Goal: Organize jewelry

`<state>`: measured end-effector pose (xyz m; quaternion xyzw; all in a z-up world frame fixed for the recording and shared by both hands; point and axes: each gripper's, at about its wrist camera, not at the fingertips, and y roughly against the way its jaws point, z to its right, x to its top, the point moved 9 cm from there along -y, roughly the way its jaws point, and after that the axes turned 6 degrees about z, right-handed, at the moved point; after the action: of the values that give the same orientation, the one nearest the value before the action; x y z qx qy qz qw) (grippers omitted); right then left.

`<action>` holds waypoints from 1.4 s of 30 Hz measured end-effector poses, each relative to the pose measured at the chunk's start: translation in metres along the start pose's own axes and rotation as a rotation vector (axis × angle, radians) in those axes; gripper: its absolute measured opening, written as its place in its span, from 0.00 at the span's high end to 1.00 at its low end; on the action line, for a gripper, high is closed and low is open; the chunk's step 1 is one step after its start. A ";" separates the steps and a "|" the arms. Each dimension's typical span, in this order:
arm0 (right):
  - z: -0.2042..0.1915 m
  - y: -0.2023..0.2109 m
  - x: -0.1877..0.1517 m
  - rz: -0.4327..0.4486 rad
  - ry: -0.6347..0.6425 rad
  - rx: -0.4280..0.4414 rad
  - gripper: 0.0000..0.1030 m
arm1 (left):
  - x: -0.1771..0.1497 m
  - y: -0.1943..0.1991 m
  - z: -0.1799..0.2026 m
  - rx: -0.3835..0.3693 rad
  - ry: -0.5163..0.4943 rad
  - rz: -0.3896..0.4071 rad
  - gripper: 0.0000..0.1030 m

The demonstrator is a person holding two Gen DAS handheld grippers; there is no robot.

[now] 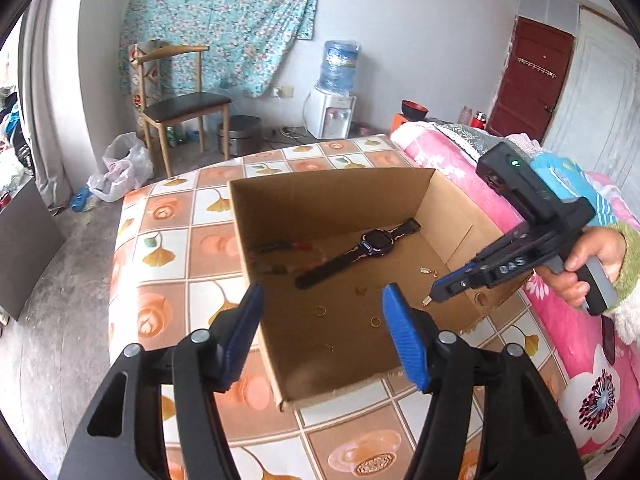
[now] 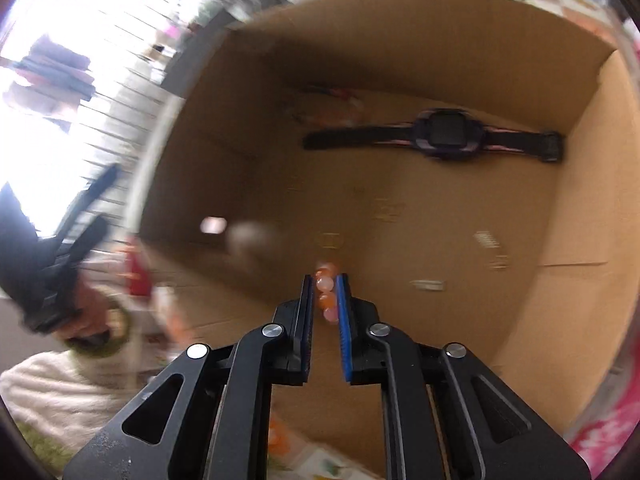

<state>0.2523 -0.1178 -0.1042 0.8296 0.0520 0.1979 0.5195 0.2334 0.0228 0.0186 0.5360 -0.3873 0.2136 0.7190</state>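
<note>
The right claw (image 2: 325, 280) is clamped on a string of pink and orange beads (image 2: 326, 296) over the cardboard box (image 1: 448, 208), the black watch (image 2: 440, 136) lying on the box floor beyond it, while the left claw (image 1: 322, 300) stands open and empty above the near rim.

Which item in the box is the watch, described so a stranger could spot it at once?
Start at the open cardboard box on the tiled tablecloth. On its floor toward the far wall lies the watch, its strap stretched flat. It is the one large dark item there, with a square face; the small gold rings and other bits near it are tiny.
</note>
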 end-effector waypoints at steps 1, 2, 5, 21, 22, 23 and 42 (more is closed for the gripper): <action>0.001 0.003 0.001 0.011 0.008 -0.024 0.88 | -0.001 0.002 -0.001 0.006 -0.001 0.003 0.39; 0.001 0.007 0.001 0.025 0.009 -0.030 0.88 | -0.002 0.005 0.000 0.008 -0.003 0.007 0.39; -0.001 0.026 0.001 0.090 0.019 -0.058 0.88 | -0.004 0.012 0.003 0.017 -0.013 0.023 0.34; -0.055 0.160 -0.086 0.734 -0.043 -0.341 0.17 | -0.013 0.071 0.035 0.178 0.004 0.167 0.05; -0.053 0.157 -0.091 0.740 -0.066 -0.373 0.17 | -0.016 0.072 0.034 0.222 0.003 0.165 0.05; -0.050 0.154 -0.096 0.750 -0.088 -0.416 0.16 | -0.018 0.073 0.034 0.245 0.000 0.166 0.05; -0.048 0.114 -0.107 0.677 -0.185 -0.666 0.08 | -0.061 0.035 0.023 0.396 0.109 -0.087 0.05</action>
<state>0.1222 -0.1609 -0.0148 0.6026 -0.3338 0.2871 0.6656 0.1639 0.0193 -0.0051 0.6707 -0.2748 0.2833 0.6280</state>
